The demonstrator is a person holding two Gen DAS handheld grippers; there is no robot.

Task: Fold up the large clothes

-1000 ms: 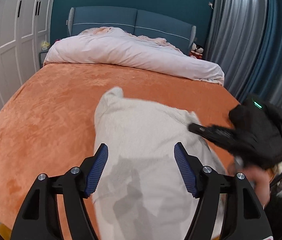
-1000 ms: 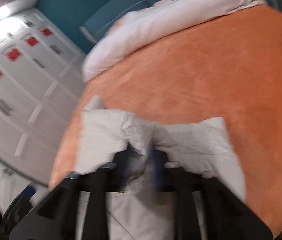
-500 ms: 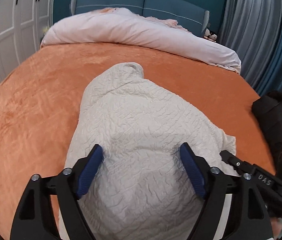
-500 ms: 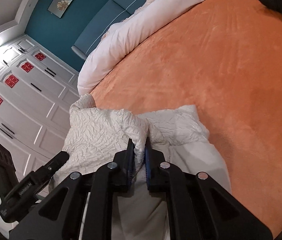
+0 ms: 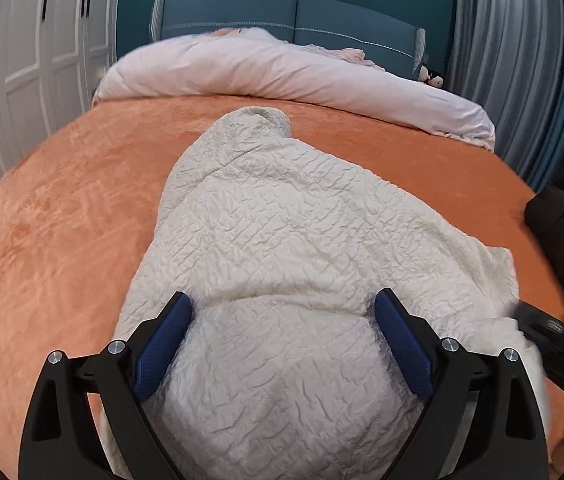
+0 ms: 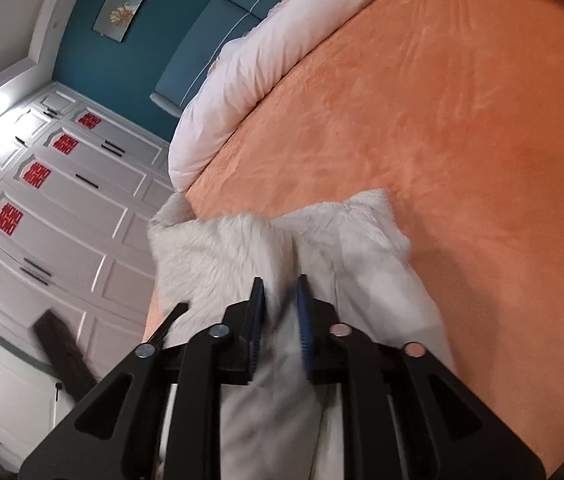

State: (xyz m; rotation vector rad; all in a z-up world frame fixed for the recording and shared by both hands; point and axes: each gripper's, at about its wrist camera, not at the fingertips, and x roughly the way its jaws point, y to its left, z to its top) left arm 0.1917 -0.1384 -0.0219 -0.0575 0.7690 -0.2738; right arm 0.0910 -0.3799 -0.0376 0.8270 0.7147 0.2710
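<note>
Centrally, a cream crinkled garment (image 5: 301, 240) lies bunched on the orange bedspread (image 5: 62, 208) of a bed, its narrow end toward the rolled pale pink duvet (image 5: 282, 72) at the head. Left wrist view: the left tool (image 5: 283, 344) has its jaws spread wide and opening; the blue pads (image 5: 162, 348) stand on either side of a raised hump of the garment, and no pinch on the cloth is evident. At the right edge of this view, a dark part of the right tool (image 5: 549, 328) rests beside the garment's margin. Right wrist view: the right tool (image 6: 280, 308) has its jaws opening, parted by a narrow gap; a fold of the garment (image 6: 274, 248) sits between them, blurred, so contact with the pads cannot be told. A dark bar at the lower left of this view is the left tool (image 6: 66, 356), seen against white wardrobe doors (image 6: 42, 208) bearing red emblems. Background: a blue headboard (image 5: 293, 12), a teal wall, and grey curtains (image 5: 521, 60) to the right of the bed.
</note>
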